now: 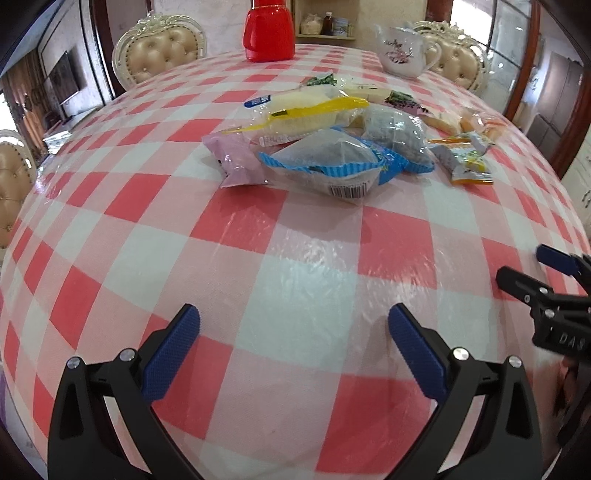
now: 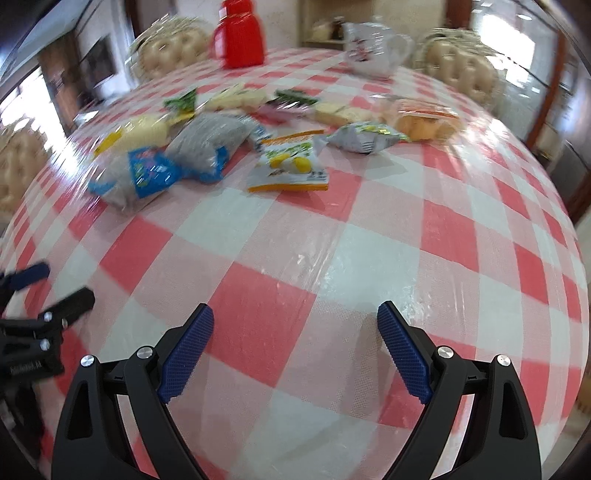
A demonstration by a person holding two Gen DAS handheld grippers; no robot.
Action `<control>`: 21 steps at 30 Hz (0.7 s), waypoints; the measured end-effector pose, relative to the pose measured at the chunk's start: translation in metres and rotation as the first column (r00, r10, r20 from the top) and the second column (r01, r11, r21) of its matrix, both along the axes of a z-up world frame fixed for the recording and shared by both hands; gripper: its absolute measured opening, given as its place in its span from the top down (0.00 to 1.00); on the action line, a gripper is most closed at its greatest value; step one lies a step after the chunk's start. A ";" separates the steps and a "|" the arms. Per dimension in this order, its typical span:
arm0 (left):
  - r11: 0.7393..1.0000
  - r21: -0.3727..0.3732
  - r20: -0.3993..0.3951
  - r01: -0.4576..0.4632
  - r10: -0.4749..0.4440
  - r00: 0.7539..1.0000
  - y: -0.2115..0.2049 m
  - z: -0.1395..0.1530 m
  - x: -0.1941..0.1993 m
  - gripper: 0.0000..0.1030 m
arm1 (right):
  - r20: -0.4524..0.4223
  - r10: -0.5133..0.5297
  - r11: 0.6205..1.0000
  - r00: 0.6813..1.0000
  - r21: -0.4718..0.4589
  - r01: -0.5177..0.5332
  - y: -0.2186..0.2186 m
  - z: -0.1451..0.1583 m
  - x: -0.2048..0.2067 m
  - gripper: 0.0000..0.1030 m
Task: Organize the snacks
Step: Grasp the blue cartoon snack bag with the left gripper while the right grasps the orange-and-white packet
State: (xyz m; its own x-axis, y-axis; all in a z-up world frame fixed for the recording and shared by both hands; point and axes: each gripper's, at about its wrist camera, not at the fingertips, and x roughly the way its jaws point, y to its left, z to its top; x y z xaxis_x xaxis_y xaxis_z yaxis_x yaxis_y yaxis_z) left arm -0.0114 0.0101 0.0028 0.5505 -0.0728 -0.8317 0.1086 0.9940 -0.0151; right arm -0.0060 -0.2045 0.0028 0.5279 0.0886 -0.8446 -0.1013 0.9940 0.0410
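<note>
A red-and-white checked tablecloth under a clear, glossy plastic film covers the whole table, and the snack pile lies on it toward the far middle, used here as the landmark. Beyond the pile, at the table's far edge, stand a red plastic jug and, to its right, a white floral teapot. Behind those are cream tufted chairs with carved frames and a wall shelf holding jars. In the pile, a blue-edged packet with dark filling lies nearest, touching a pale purple packet on its left and a yellow-striped clear bag behind it. To the pile's right sits an orange-trimmed packet printed with yellow fruit. Well on the near side of the pile, the left gripper hovers over bare cloth, jaws spread wide and holding nothing. The right gripper is likewise wide apart and empty, beside it.
</note>
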 end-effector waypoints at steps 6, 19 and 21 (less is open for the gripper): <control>0.986 -0.108 0.061 -0.127 0.134 0.989 0.036 0.010 -0.011 0.01 | 0.054 -0.036 0.984 0.998 0.179 0.026 -0.034 0.007 0.009 0.16; 0.995 -0.092 0.113 -0.033 0.043 0.993 0.024 0.022 -0.004 0.01 | 0.033 -0.028 0.996 0.999 0.085 0.025 -0.003 0.002 0.123 0.28; 0.996 -0.089 0.116 -0.012 0.023 0.993 0.016 0.025 0.005 0.01 | 0.031 -0.031 0.999 0.999 0.045 0.029 0.001 0.000 0.124 0.37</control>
